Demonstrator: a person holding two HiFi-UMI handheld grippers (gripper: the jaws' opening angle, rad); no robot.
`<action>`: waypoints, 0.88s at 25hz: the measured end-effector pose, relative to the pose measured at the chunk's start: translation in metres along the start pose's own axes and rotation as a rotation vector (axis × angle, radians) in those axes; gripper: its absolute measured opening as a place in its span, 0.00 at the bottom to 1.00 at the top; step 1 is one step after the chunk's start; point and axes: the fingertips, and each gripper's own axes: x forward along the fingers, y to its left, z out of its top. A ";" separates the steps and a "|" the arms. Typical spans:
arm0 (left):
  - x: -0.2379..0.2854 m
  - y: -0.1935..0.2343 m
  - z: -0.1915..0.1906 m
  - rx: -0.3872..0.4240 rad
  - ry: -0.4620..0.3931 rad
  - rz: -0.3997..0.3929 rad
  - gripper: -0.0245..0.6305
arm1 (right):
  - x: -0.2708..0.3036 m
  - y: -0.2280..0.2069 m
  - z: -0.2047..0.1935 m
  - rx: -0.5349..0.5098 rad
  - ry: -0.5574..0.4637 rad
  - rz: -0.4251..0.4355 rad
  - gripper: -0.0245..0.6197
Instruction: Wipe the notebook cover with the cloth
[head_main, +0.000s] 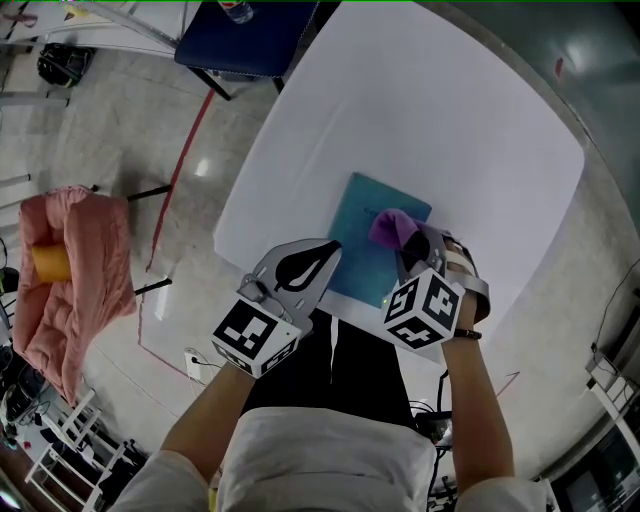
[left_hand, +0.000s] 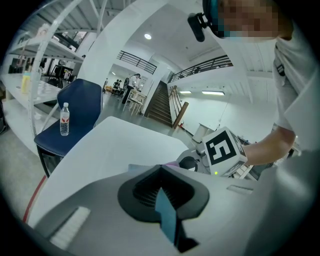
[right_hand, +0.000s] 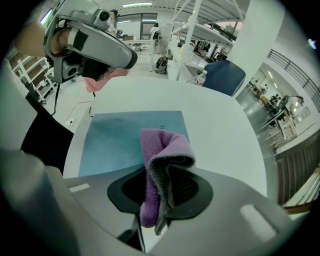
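A teal notebook (head_main: 362, 213) lies flat on the white table (head_main: 450, 130), near its front edge. My left gripper (head_main: 326, 251) is shut on the notebook's near left edge; a teal sliver of the notebook (left_hand: 167, 214) shows pinched between its jaws. My right gripper (head_main: 413, 244) is shut on a folded purple cloth (head_main: 389, 227). The cloth (right_hand: 161, 149) hangs out of the jaws over the near right part of the notebook cover (right_hand: 122, 137). The left gripper (right_hand: 92, 46) shows at the upper left of the right gripper view.
A blue chair (head_main: 245, 38) with a water bottle (left_hand: 64, 120) on it stands beyond the table's far left corner. A pink padded seat (head_main: 85, 275) holding an orange object (head_main: 50, 262) stands on the floor at left. Bare white tabletop stretches beyond and to the right of the notebook.
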 end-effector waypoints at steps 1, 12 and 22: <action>-0.001 -0.001 -0.001 0.001 0.001 -0.001 0.04 | -0.001 0.003 0.000 0.003 -0.001 0.004 0.21; -0.011 0.000 -0.011 0.007 0.021 0.000 0.04 | -0.007 0.035 -0.003 0.009 0.013 0.064 0.21; -0.015 -0.006 -0.012 0.019 0.027 -0.020 0.04 | -0.013 0.070 -0.005 0.014 0.027 0.131 0.21</action>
